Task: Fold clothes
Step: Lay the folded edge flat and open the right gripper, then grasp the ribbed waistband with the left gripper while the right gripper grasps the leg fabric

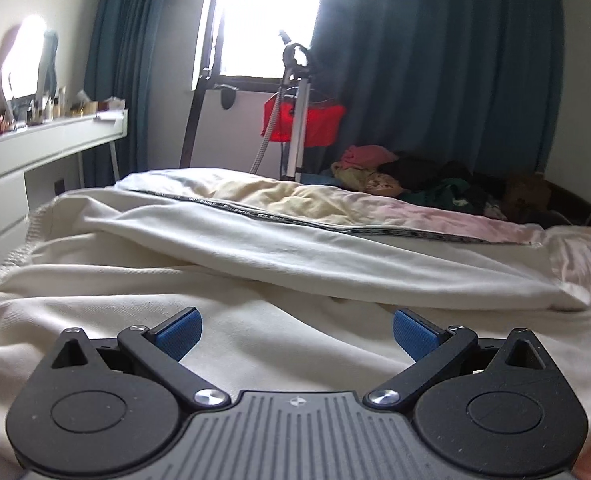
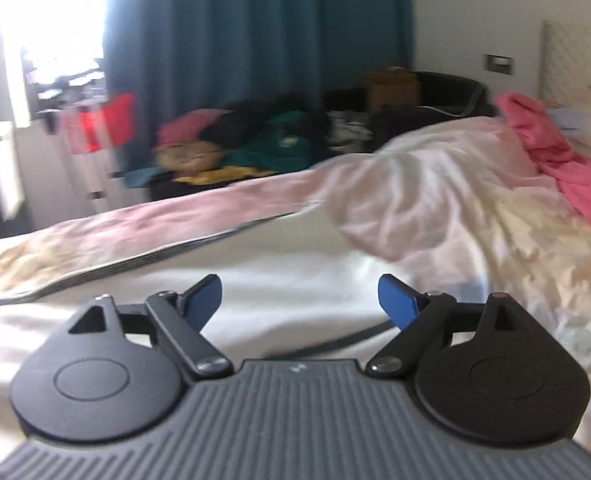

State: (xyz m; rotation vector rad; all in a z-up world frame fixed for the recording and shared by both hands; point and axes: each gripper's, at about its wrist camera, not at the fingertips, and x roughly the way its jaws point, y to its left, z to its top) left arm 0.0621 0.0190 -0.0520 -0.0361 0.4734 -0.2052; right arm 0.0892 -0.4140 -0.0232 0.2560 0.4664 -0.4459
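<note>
A cream-white garment (image 1: 255, 248) with a ribbed hem at the left and a dark zipper line lies spread on the bed; one part is folded across it. My left gripper (image 1: 295, 330) is open and empty, low over the cloth. The garment also shows in the right wrist view (image 2: 287, 276), with a dark strip along its edge. My right gripper (image 2: 299, 300) is open and empty just above it. A pink garment (image 2: 567, 168) lies crumpled on the bed at the far right.
A pale pink and yellow duvet (image 2: 435, 200) covers the bed. A heap of mixed clothes (image 1: 395, 176) sits at the far side. A white desk with small items (image 1: 35, 140) stands left. A garment steamer with a red bag (image 1: 299, 120) stands by the teal curtains.
</note>
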